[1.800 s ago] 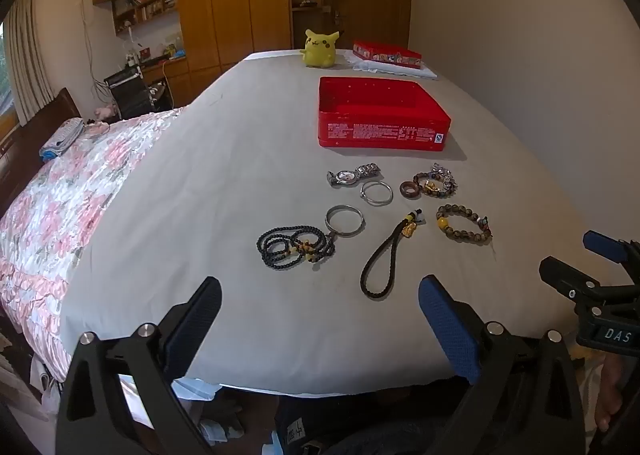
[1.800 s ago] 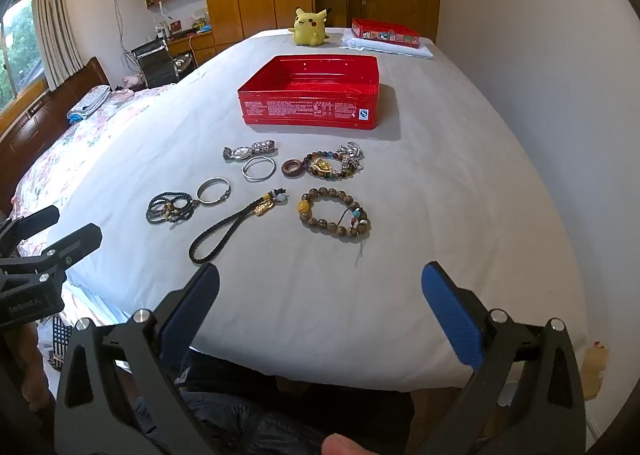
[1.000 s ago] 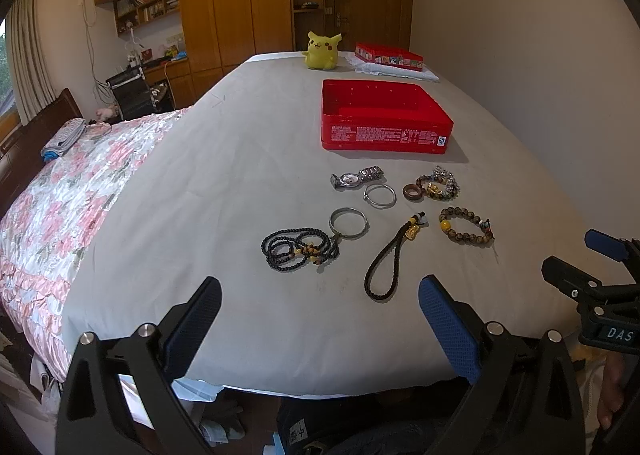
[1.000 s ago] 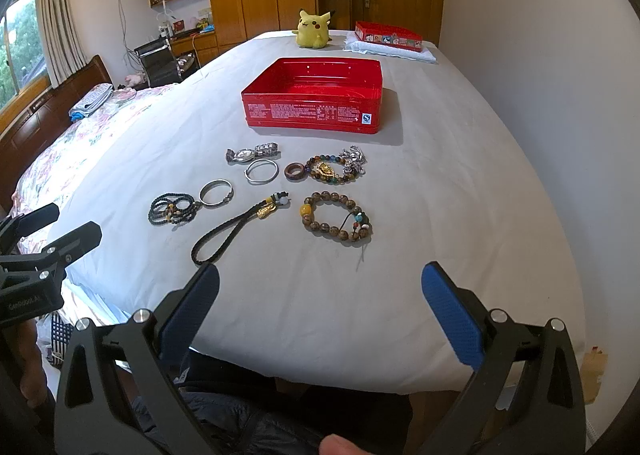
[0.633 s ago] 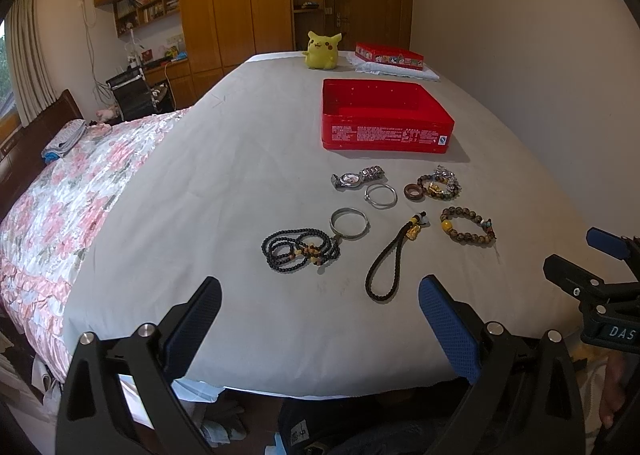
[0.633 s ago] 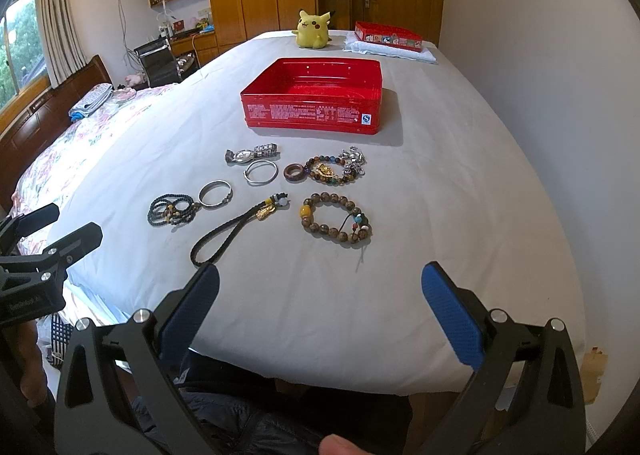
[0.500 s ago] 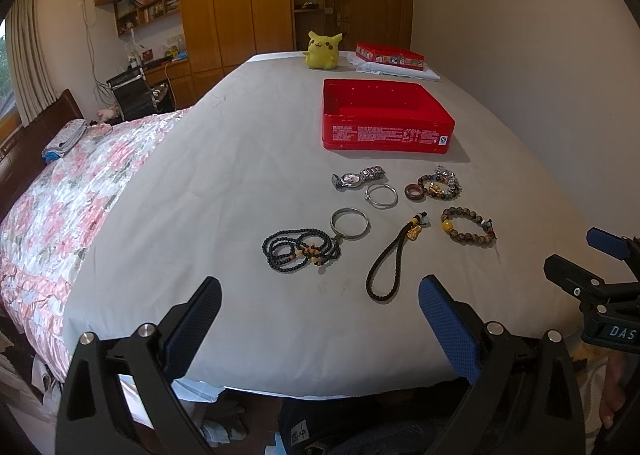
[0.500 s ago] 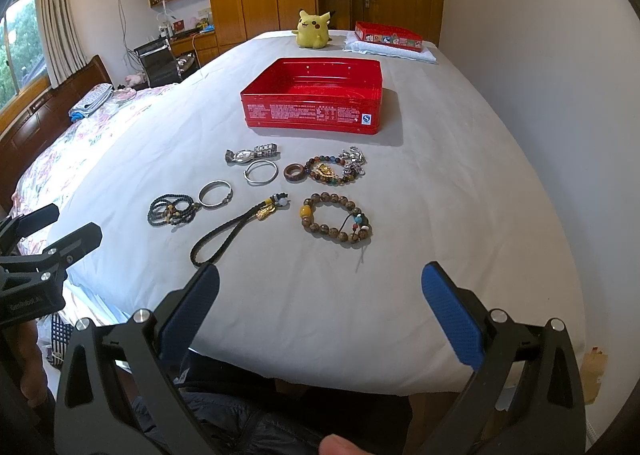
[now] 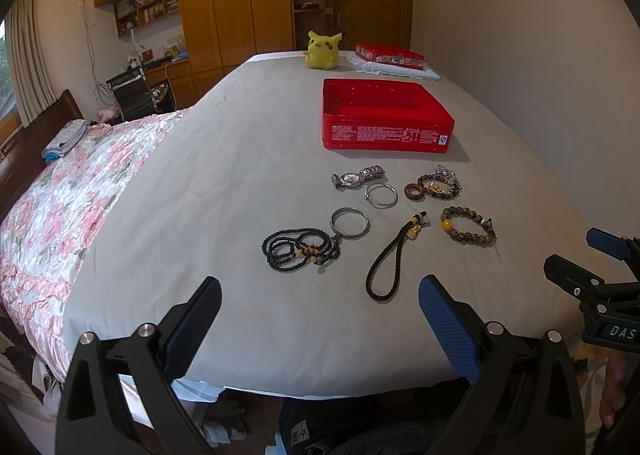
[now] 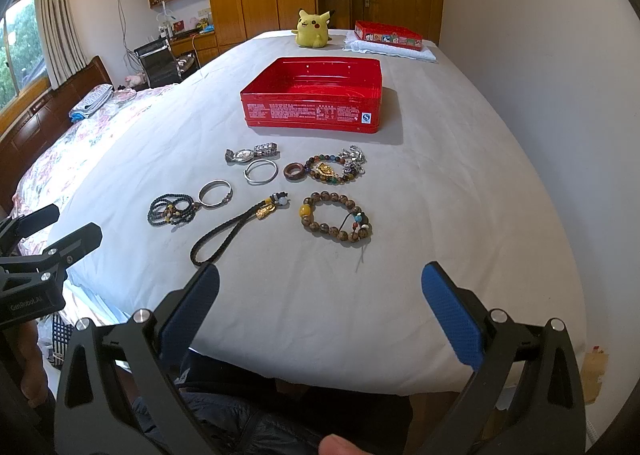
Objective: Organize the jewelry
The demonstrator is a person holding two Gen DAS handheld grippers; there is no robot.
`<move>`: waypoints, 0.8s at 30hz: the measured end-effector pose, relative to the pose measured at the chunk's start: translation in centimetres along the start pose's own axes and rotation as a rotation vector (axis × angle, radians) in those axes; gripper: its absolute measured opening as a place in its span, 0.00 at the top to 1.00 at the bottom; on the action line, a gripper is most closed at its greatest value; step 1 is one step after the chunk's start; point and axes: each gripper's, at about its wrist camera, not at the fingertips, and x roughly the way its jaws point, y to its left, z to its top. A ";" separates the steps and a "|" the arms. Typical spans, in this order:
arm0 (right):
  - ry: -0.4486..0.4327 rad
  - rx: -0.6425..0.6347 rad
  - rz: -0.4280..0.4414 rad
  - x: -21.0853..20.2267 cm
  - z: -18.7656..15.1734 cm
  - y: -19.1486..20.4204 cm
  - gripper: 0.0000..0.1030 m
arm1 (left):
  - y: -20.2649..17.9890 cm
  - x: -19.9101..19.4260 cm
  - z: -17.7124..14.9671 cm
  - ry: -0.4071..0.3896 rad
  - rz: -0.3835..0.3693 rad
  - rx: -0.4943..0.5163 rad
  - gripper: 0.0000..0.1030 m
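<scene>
Likely trouble: thin pieces lie flat on soft sheet, so pads may pinch cloth or slip; the black bead necklace (image 9: 300, 249) touches the silver bangle (image 9: 349, 223) and could drag it. Left gripper (image 9: 320, 301) and right gripper (image 10: 320, 287) gape wide, empty; jewelry spreads from ten to two o'clock, red tin (image 10: 316, 97) at twelve.

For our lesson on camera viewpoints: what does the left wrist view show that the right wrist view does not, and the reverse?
Only the left wrist view shows the right gripper from the side, at its right edge. Only the right wrist view shows the left gripper from the side, at its left edge, and a window. Both share the red tin, the wooden bead bracelet, the black cord and the yellow plush.
</scene>
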 end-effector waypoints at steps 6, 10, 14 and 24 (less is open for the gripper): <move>0.000 0.001 0.003 0.1 0.0 0.0 0.03 | 0.0 0.0 0.0 0.000 0.001 0.000 0.04; 0.000 0.002 0.005 0.1 0.0 0.0 0.03 | 0.0 0.0 0.0 0.000 0.001 0.000 0.04; 0.000 0.002 0.005 0.1 0.0 0.0 0.03 | 0.0 0.0 0.0 0.000 -0.001 0.000 0.04; 0.000 0.003 0.004 0.2 0.0 -0.1 0.03 | 0.0 0.1 -0.1 0.000 0.001 0.001 0.04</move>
